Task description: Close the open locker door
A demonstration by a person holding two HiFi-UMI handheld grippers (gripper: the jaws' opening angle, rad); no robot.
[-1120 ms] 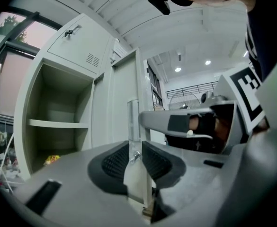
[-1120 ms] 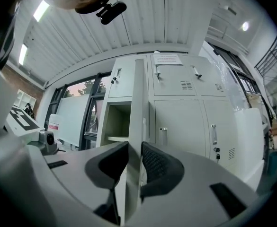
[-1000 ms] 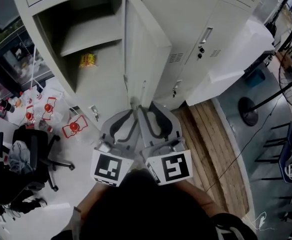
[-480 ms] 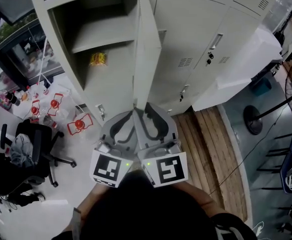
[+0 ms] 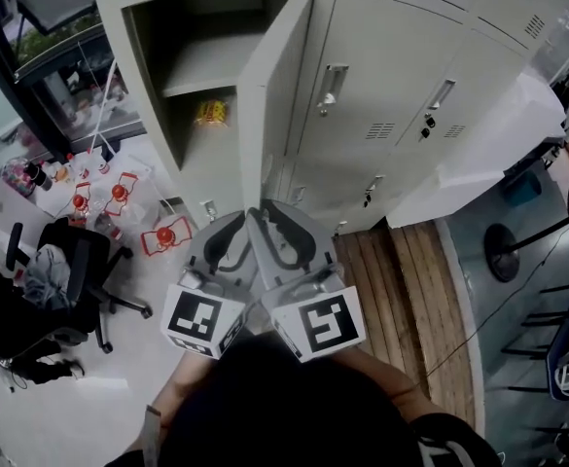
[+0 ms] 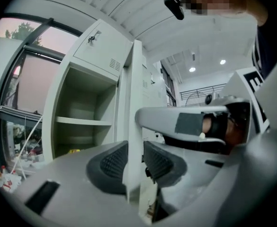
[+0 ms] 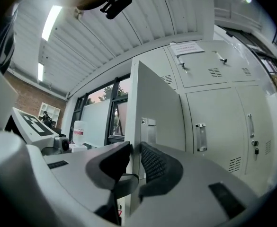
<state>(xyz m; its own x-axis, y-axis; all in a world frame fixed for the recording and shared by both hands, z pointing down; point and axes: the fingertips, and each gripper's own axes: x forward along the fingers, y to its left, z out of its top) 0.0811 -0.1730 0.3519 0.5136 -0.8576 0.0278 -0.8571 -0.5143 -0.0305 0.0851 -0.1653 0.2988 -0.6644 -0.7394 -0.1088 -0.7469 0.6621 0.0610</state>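
1. Head view now has the whole locker sitting more to the right and higher in the frame than half a second ago. The locker door (image 5: 276, 76) shows more of its broad face and slants from the upper centre down to the middle.
2. Before, the door stood almost edge-on to the camera. I judge that it has turned a little toward the open compartment (image 5: 198, 37), but the head has moved too, so I cannot say how much.
3. The yellow packet (image 5: 212, 113) inside has drifted toward the centre of the frame. This comes from the shift of the view; the packet itself looks untouched.
4. The left gripper (image 5: 245, 216) and the right gripper (image 5: 266, 209) keep their place just below the centre, side by side, with their tips at the door's lower free edge.
5. In the left gripper view, the thin door edge stands between the two dark pads, which press on both faces. The right gripper view shows the same clamp, with a small latch plate (image 7: 147, 129) on the door face just above.
6. For the task, the closing seems begun but far from done, since the compartment is open wide at the upper left. I think the swing must go on toward the opening, and the jaws should let go before the edge meets the frame.
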